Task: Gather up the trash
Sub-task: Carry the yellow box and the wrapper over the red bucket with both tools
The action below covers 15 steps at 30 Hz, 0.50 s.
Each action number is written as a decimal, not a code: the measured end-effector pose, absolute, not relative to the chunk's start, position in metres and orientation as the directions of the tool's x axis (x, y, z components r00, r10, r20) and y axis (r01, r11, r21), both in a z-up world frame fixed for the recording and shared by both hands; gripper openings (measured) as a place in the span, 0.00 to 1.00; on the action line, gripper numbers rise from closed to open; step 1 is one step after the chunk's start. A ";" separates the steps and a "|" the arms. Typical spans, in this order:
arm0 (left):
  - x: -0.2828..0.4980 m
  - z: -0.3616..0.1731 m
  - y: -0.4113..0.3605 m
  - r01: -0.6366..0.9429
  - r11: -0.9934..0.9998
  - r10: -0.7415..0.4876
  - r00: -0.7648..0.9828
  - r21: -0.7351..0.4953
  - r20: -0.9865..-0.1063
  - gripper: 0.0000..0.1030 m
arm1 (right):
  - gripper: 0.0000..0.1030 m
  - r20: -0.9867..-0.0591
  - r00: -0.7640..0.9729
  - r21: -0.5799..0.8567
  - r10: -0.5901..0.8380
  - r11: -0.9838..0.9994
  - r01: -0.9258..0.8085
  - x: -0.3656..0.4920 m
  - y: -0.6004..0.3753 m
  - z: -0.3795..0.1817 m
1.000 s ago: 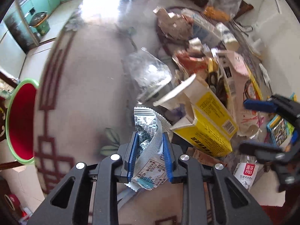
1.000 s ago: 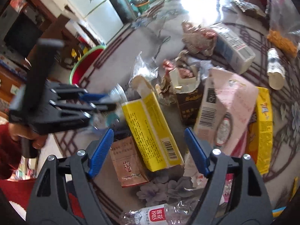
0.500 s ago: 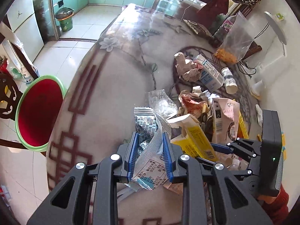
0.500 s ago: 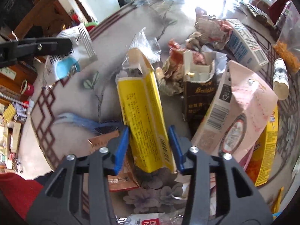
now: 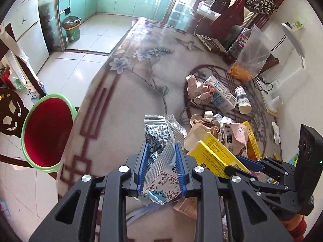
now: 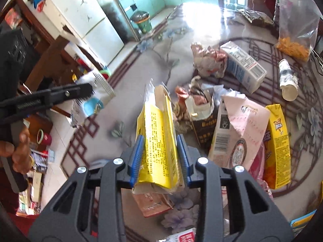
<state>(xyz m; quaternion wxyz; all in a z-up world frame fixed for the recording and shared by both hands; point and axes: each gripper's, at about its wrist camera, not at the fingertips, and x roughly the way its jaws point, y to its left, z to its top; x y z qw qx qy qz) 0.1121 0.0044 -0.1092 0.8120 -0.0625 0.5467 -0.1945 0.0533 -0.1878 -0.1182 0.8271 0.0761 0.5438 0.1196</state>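
yellow carton (image 6: 159, 141) dented, flap open; silver wrapper (image 5: 161, 157) crumpled, printed.

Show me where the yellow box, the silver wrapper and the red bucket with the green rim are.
yellow box (image 6: 159, 141), right wrist view, on its printed yellow face between the blue pads.
silver wrapper (image 5: 161, 155), left wrist view, on its twisted middle.
red bucket (image 5: 45, 129), left wrist view, on its red inner wall.
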 end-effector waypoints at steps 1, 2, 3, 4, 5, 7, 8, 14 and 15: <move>0.113 -0.109 0.006 0.247 0.916 -0.385 0.329 -0.316 -0.862 0.23 | 0.32 -0.878 0.387 0.259 0.281 0.960 -0.110 0.054 -0.187 -0.115; 0.114 -0.109 0.008 0.246 0.916 -0.388 0.331 -0.318 -0.860 0.23 | 0.32 -0.874 0.395 0.261 0.282 0.959 -0.106 0.055 -0.186 -0.112; 0.115 -0.109 0.011 0.245 0.915 -0.390 0.332 -0.321 -0.859 0.23 | 0.32 -0.872 0.400 0.263 0.283 0.959 -0.103 0.055 -0.183 -0.110; 0.115 -0.109 0.013 0.245 0.914 -0.392 0.333 -0.323 -0.857 0.23 | 0.32 -0.869 0.405 0.267 0.285 0.958 -0.101 0.055 -0.181 -0.107; 0.116 -0.109 0.016 0.245 0.913 -0.395 0.334 -0.326 -0.856 0.23 | 0.32 -0.866 0.412 0.267 0.284 0.959 -0.099 0.056 -0.179 -0.104; 0.118 -0.109 0.022 0.249 0.911 -0.399 0.333 -0.329 -0.854 0.23 | 0.32 -0.862 0.424 0.261 0.277 0.960 -0.096 0.058 -0.174 -0.102; 0.119 -0.109 0.026 0.251 0.910 -0.402 0.332 -0.331 -0.853 0.23 | 0.32 -0.860 0.431 0.259 0.274 0.961 -0.093 0.060 -0.171 -0.099; 0.128 -0.109 0.055 0.248 0.910 -0.401 0.333 -0.331 -0.854 0.23 | 0.32 -0.856 0.448 0.250 0.260 0.965 -0.083 0.071 -0.146 -0.090; 0.131 -0.110 0.061 0.247 0.911 -0.399 0.332 -0.330 -0.854 0.23 | 0.32 -0.856 0.449 0.247 0.256 0.966 -0.080 0.073 -0.142 -0.089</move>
